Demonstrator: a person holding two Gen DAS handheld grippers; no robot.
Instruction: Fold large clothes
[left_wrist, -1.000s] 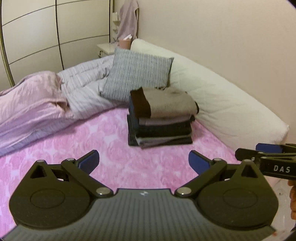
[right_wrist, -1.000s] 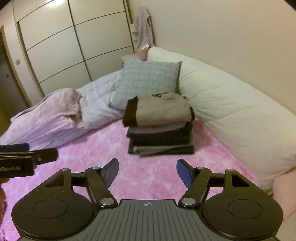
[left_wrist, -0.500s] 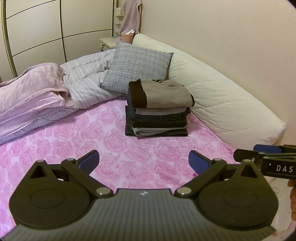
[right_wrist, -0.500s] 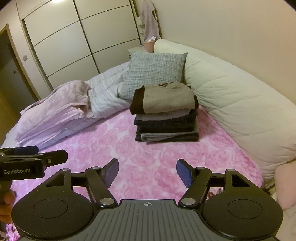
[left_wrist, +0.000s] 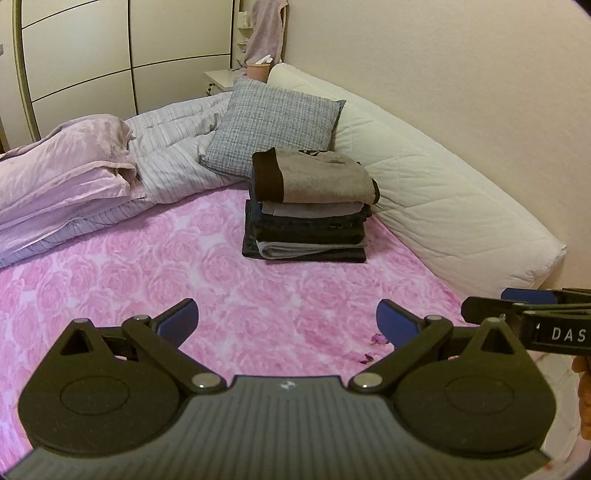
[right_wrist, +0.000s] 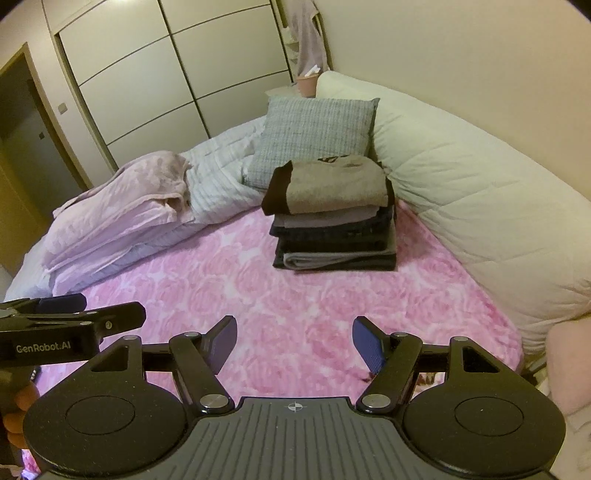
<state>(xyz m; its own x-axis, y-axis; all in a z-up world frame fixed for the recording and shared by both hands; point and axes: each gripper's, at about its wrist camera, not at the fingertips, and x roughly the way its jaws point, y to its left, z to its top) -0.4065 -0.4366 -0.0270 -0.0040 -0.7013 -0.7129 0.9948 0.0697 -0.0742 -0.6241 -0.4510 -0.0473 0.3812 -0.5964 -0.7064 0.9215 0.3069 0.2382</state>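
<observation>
The bedspread (left_wrist: 229, 280) looks like soft, plush pink cloth with a rose pattern. The stack of clothes (left_wrist: 310, 210) is matt fabric, its top piece fuzzy. The cushion (left_wrist: 273, 129) is coarse woven grey cloth. The bolster (left_wrist: 443, 206) is quilted cream cloth.

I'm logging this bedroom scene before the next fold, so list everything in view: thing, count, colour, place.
stack of folded clothes: one, tan top over dark and grey layers, on the bedspread.
bedspread: one, pink rose print, covering the bed.
cushion: one, grey weave, behind the stack.
duvet: one, pale striped, bunched left of the cushion.
pink blanket: one, heaped at the far left.
white pad: one, quilted, along the wall.
wardrobe: one, cream, far wall.
left tool: black, blue pads, open, empty.
right tool: same, open, empty.
</observation>
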